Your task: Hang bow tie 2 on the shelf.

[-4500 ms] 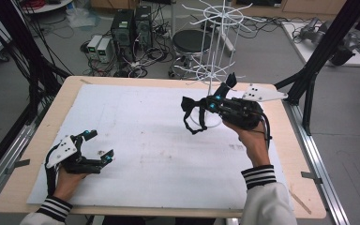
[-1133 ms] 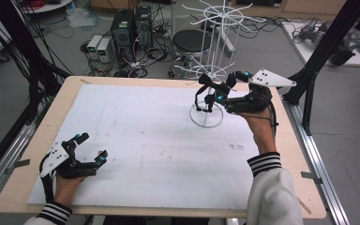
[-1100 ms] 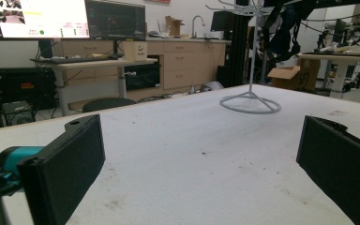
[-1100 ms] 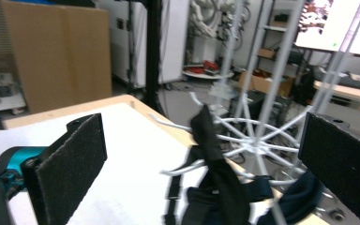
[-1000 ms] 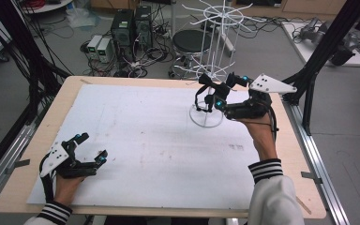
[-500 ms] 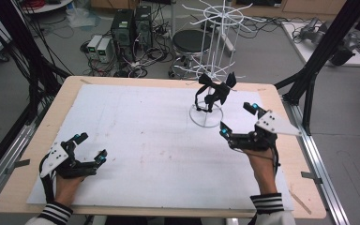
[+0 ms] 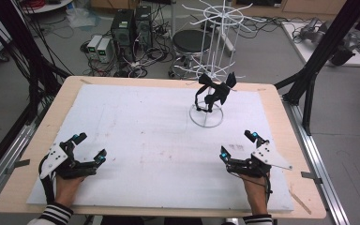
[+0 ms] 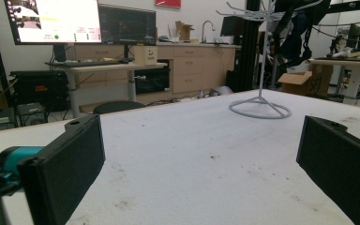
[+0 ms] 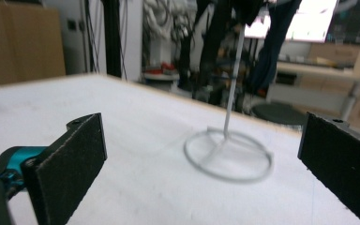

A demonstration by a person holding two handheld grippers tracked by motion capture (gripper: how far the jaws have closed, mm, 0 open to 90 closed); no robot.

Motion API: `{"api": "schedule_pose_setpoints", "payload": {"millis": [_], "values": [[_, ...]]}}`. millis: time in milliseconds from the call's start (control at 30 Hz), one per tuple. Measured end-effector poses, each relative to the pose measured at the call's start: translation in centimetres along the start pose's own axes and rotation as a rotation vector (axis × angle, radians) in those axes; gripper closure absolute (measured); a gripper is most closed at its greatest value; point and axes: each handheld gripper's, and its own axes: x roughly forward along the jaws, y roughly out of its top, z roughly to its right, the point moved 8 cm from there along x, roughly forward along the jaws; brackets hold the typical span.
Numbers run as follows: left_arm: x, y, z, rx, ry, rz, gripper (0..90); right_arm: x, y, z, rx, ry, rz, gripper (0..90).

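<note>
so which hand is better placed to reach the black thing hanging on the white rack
Right. The right gripper sits on the rack's side of the table, jaws open and facing it. The left gripper is across the table from the black item.

Even, bright indoor light falls from overhead, leaving faint, soft shadows on the white surface (image 7: 145,136). The high view is fairly sharp, with slight bending at its edges. The right gripper view is blurred, its wire stand (image 9: 228,154) soft; bright screens glare behind.
</note>
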Motion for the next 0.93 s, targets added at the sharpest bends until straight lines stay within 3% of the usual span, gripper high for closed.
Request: {"api": "schedule_pose_setpoints", "payload": {"millis": [133, 267, 300, 367, 400, 433, 633, 700, 933], "values": [[-0.1, 0.0, 0.0, 0.001, 0.003, 0.002, 1.7, 0.3, -0.1, -0.1, -0.018, 0.002, -0.005, 0.6], [0.0, 0.0, 0.0, 0.002, 0.004, 0.002, 1.7, 0.5, -1.1, 0.2, 0.026, -0.023, -0.072, 0.6], [-0.1, 0.0, 0.0, 0.002, 0.005, 0.002, 1.7, 0.5, -1.2, 0.2, 0.044, -0.022, -0.064, 0.6], [-0.1, 0.0, 0.0, 0.002, 0.005, 0.004, 1.8, 0.0, -1.4, 0.3, 0.088, -0.024, 0.016, 0.6], [-0.1, 0.0, 0.0, 0.002, 0.005, 0.003, 1.7, -0.1, -1.8, 0.5, 0.096, -0.031, 0.012, 0.6], [0.0, 0.0, 0.0, 0.002, 0.004, 0.002, 1.8, 0.0, -2.4, 0.6, 0.092, -0.039, -0.023, 0.6], [0.0, -0.1, 0.0, 0.003, 0.004, -0.010, 1.7, 0.0, -4.1, 0.1, 0.042, -0.039, -0.005, 0.6], [0.1, -0.1, 0.0, 0.003, 0.007, -0.008, 1.7, -0.2, -3.9, 0.1, 0.025, -0.040, 0.028, 0.6], [0.1, -0.1, 0.0, 0.002, 0.012, -0.011, 1.8, -0.3, -4.0, 0.1, 0.028, -0.048, 0.036, 0.6]]}}
